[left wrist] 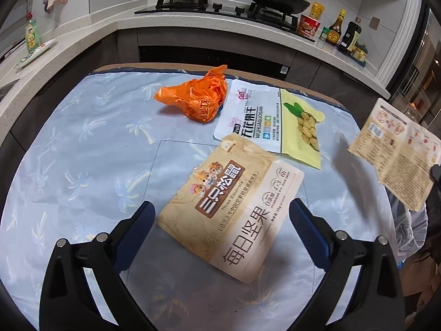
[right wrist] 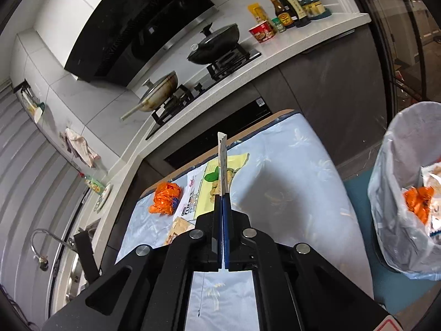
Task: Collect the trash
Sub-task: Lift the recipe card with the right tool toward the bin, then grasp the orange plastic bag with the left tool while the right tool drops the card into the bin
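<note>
Tablecloth [left wrist: 82,143] | right-wrist-only: lined bin [right wrist: 399,165] (part full) | left-only: nut pouch [left wrist: 231,207]

**Readable print on the snack packets**

Between the fingers of the left hand-held gripper [left wrist: 220,218] lies a beige nut pouch [left wrist: 231,207]. Its brown badge reads "三只松鼠" with "Three Squirrels" beside it, large characters read "每日坚果", and a round mark shows "0添加" next to "4+3". Just beyond it, farther from that gripper, a white and yellow packet [left wrist: 264,118] carries "无花果干" and "WUHUAGUOGAN". Left of that packet, the crumpled orange bag [left wrist: 195,99] shows white characters too creased to read. The printed pouch [left wrist: 397,151] off to the gripper's right bears a barcode and fine print too small to read. Labels on the bottles [left wrist: 336,29] beyond are illegible.
</note>
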`<state>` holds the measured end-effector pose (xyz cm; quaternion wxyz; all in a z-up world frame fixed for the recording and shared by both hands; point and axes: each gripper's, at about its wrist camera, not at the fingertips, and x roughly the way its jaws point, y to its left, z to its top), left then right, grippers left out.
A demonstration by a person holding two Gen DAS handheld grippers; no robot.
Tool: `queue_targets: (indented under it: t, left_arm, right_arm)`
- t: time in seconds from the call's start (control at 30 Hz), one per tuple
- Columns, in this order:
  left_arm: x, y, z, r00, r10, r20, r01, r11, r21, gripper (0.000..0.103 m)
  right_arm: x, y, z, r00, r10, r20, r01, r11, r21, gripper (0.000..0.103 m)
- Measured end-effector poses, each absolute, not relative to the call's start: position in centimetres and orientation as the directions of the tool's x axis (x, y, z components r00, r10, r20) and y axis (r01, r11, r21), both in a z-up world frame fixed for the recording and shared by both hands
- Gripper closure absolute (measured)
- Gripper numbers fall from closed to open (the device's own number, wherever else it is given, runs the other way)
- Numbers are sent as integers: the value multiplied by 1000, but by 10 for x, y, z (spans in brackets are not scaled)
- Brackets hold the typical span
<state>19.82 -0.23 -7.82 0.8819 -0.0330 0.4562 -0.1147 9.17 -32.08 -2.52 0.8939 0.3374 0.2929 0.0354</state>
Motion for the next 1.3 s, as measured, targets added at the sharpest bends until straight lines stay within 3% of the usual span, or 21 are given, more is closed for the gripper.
queue_targets:
  t: [0.17,0.6,0.8,1.03,1.23,1.27,1.3]
  left_arm:
    - [193,-23,-76,547,-254,-797,207,964,-165,9]
    - [178,-41,-78,532,-251,-809,230,962,-147,9]
    - [194,-34,-68,570,-220,-791,194,972,-130,9]
    - [283,3,-46,676,-120,-727,71,993,-98,7]
    - [348,1,-77,612,-100,-784,80,995,-64,7]
    - [354,-1,-83,601,-95,-794,81,995,-57,8]
    - [358,-3,-88,594,-96,-799,88,995,-54,17]
  right_arm:
    - [72,-340,-22,846,228,-481,171,739,651,101]
    - [11,-430,-26,862,-16,-506,384,671,634,101]
    - [9,-433,-25,867,0,-498,368,673,642,101]
    - [34,-409,-22,872,78,-484,301,694,654,101]
    - [59,-391,-21,872,113,-477,270,702,659,101]
    - [63,-389,-21,871,117,-478,268,701,660,101]
    - [65,-387,-21,870,119,-478,267,701,661,101]
